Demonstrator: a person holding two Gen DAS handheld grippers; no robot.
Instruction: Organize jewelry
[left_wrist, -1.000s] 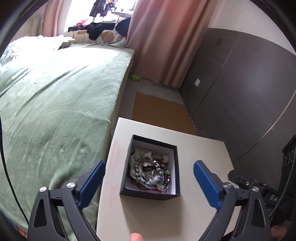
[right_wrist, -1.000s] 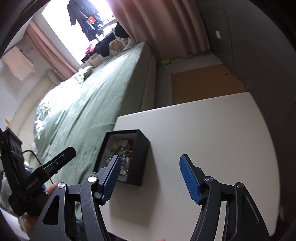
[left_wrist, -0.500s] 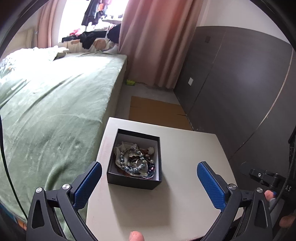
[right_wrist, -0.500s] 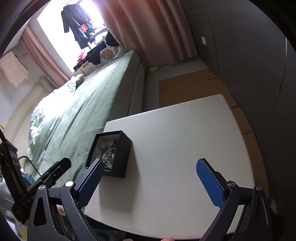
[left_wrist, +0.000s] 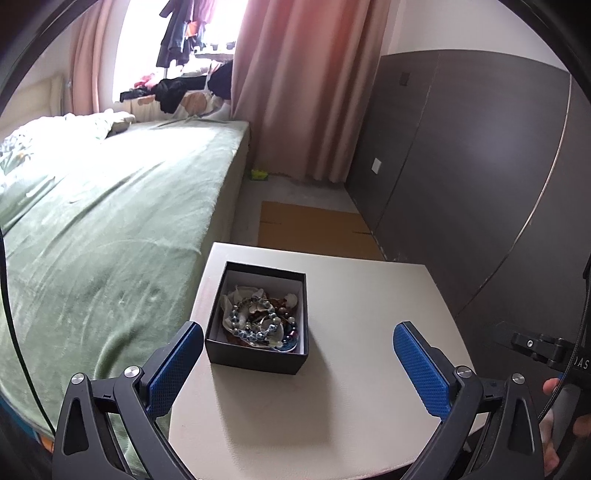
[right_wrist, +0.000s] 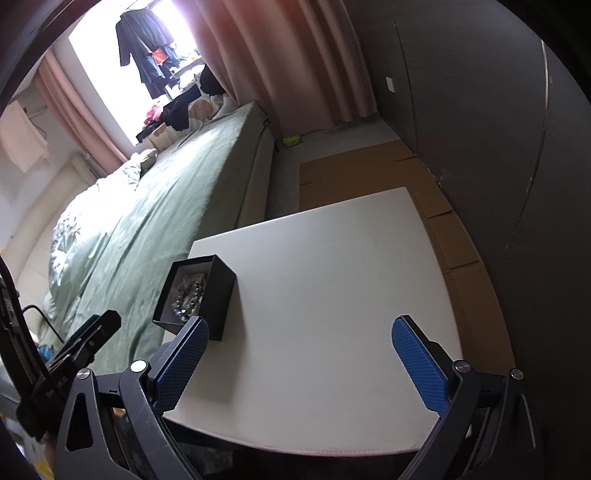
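Observation:
A black open box (left_wrist: 258, 356) sits on the left part of a small white table (left_wrist: 351, 369). It holds a tangle of jewelry (left_wrist: 258, 321): beaded bracelets, blue-grey and dark beads, on pale tissue. My left gripper (left_wrist: 299, 345) is open and empty, held above the table's near edge, the box just ahead of its left finger. My right gripper (right_wrist: 299, 343) is open and empty over the table's near side, with the box (right_wrist: 218, 295) beside its left finger.
A bed with a green cover (left_wrist: 110, 229) runs along the table's left side. Flat cardboard (left_wrist: 314, 232) lies on the floor beyond the table. A dark panelled wall (left_wrist: 480, 184) stands at the right, pink curtains (left_wrist: 306, 92) at the back.
Both grippers have pulled back and up from the box, so it looks smaller and farther. The right gripper's jaws have opened wider. The box has not moved.

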